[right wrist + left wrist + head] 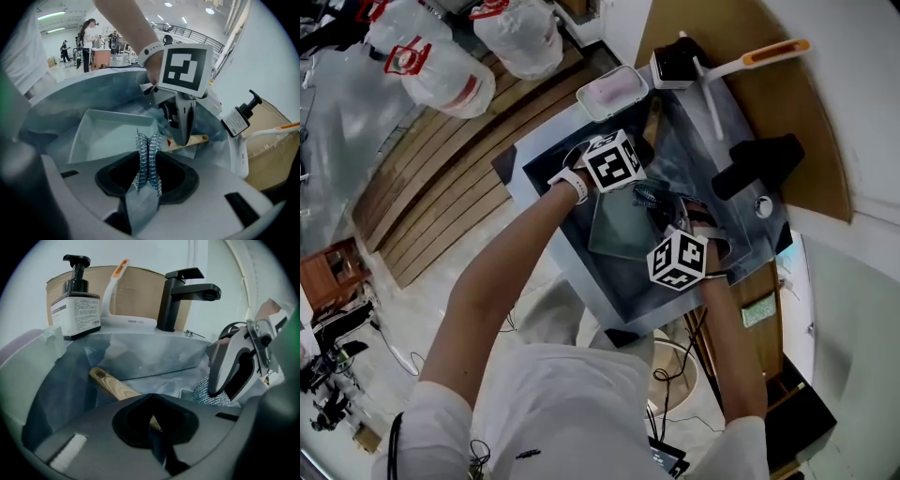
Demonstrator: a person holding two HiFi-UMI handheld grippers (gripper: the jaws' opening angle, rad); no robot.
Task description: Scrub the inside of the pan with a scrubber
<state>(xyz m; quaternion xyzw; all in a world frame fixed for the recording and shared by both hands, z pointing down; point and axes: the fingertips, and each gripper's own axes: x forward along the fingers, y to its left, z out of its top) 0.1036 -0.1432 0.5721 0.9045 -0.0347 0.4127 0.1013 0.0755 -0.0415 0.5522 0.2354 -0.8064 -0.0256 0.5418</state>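
Note:
A square grey pan (619, 230) (110, 133) lies in the metal sink (546, 159). Its wooden handle (112, 384) (200, 138) points toward the sink's back. My left gripper (637, 169) (181, 136) is shut on that handle close to the pan. The right gripper (654, 204) (216, 389) is shut on a steel-wool scrubber (147, 157) (208, 394), holding it at the pan's edge on the faucet side. Whether the scrubber touches the pan's floor is hidden by the jaws.
A black faucet (757, 164) (183, 291) stands on the sink's rim. A soap pump bottle (675, 62) (75, 305) and a white long-handled brush (748, 58) (117, 280) stand at the back corner. A white container (612, 91) rests on the sink's left rim.

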